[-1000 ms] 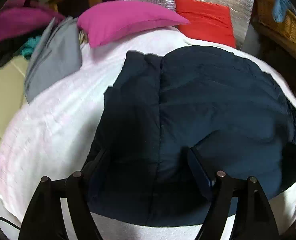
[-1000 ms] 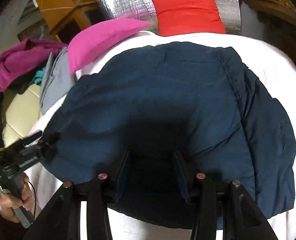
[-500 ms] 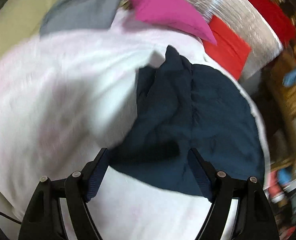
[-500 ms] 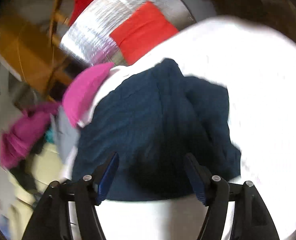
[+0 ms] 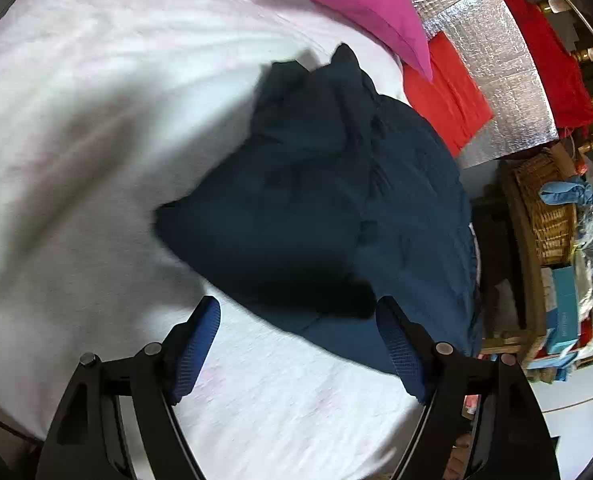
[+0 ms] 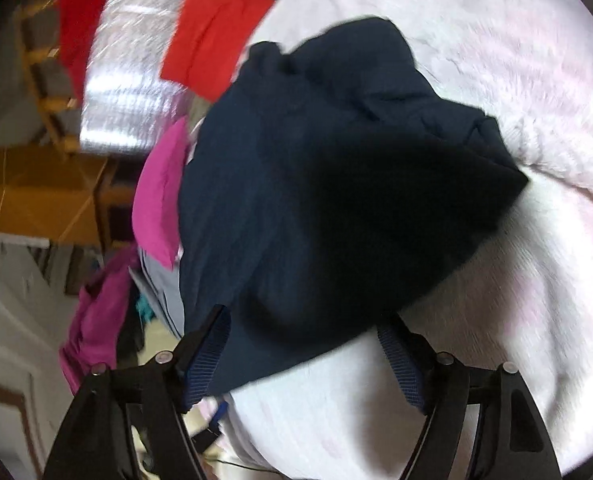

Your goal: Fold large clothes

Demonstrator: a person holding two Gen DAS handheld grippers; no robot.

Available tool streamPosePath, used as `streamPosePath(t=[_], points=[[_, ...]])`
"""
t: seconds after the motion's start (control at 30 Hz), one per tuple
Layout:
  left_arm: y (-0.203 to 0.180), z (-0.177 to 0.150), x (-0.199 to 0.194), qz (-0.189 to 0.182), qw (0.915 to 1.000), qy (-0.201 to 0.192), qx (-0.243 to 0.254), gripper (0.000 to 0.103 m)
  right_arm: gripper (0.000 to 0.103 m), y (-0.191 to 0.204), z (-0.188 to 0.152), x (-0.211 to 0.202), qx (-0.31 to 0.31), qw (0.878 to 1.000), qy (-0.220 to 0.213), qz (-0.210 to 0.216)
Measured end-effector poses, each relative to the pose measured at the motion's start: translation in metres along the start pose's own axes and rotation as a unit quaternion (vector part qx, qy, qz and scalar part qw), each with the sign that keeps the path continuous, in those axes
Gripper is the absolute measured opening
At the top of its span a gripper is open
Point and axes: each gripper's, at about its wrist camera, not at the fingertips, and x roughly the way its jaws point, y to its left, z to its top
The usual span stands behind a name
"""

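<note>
A large dark navy garment [image 5: 336, 200] lies bunched and partly folded on a white bedsheet [image 5: 76, 120]; it also shows in the right wrist view [image 6: 316, 200]. My left gripper [image 5: 296, 320] is open and empty, its blue-padded fingers at the garment's near edge. My right gripper [image 6: 304, 332] is open and empty, its fingers at the garment's near hem. Both views are motion-blurred.
A magenta pillow [image 5: 360, 4], a red cloth [image 5: 448, 92] and a silver foil mat [image 5: 496, 60] lie at the far end of the bed. A wicker basket [image 5: 544, 208] stands at the right. Magenta and grey clothes [image 6: 96, 312] are piled left of the bed.
The navy garment went from lying flat and spread out to bunched and folded over itself. Both grippers swung outward and tilted, still open.
</note>
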Motion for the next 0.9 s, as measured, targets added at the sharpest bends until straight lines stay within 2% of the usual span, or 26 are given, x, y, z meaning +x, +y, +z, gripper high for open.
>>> streamPosePath(t=[0.07,0.13,0.17,0.2,0.27,0.33,0.37,0.43,0.5,0.57,0.63,0.67,0.73,0.83,0.9], points=[[0.000,0.006,0.006,-0.019,0.9998,-0.002,-0.010,0.080,0.079,-0.002,0.007,0.009,0.015,1.000,-0.015,0.010],[-0.002,0.009,0.007,-0.024,0.9995,-0.016,-0.012,0.079,0.079,0.006,0.010,0.013,-0.004,1.000,-0.026,0.010],[-0.003,0.012,0.008,-0.027,0.9994,-0.022,-0.010,0.072,0.076,0.011,0.011,0.016,-0.015,0.999,-0.031,0.002],[-0.007,0.015,0.008,-0.026,0.9992,-0.030,-0.002,0.063,0.064,0.018,0.012,0.018,-0.031,0.999,-0.039,-0.015],[-0.012,0.022,0.006,-0.025,0.9987,-0.042,0.015,0.054,0.047,0.034,0.013,0.019,-0.069,0.995,-0.058,-0.030],[-0.014,0.026,0.003,-0.031,0.9976,-0.057,0.024,0.050,0.039,0.056,0.012,0.014,-0.121,0.988,-0.090,-0.028],[-0.014,0.028,0.003,-0.035,0.9971,-0.062,0.025,0.050,0.038,0.063,0.011,0.011,-0.136,0.985,-0.102,-0.026],[-0.012,0.027,0.015,-0.014,0.9982,-0.051,0.028,0.050,0.038,0.064,0.013,0.018,-0.138,0.984,-0.100,-0.045],[-0.009,0.021,0.024,0.019,0.9989,-0.031,0.028,0.060,0.039,0.053,0.017,0.030,-0.111,0.988,-0.079,-0.073],[-0.007,0.018,0.020,0.023,0.9989,-0.033,0.024,0.062,0.042,0.047,0.019,0.031,-0.087,0.992,-0.069,-0.065],[-0.010,0.010,0.009,0.045,0.9971,-0.047,0.040,0.062,0.049,0.049,0.016,0.023,-0.077,0.993,-0.063,-0.062],[-0.014,0.006,0.003,0.061,0.9952,-0.056,0.051,0.063,0.059,0.049,0.011,0.018,-0.072,0.993,-0.061,-0.066],[-0.022,-0.003,-0.011,0.094,0.9892,-0.081,0.078,0.063,0.073,0.046,0.000,0.009,-0.070,0.994,-0.055,-0.069],[-0.047,-0.028,-0.042,0.159,0.9673,-0.142,0.138,0.070,0.073,0.055,-0.021,-0.002,-0.107,0.989,-0.049,-0.087],[-0.060,-0.042,-0.061,0.171,0.9566,-0.172,0.162,0.076,0.073,0.061,-0.036,-0.019,-0.153,0.980,-0.063,-0.113]])
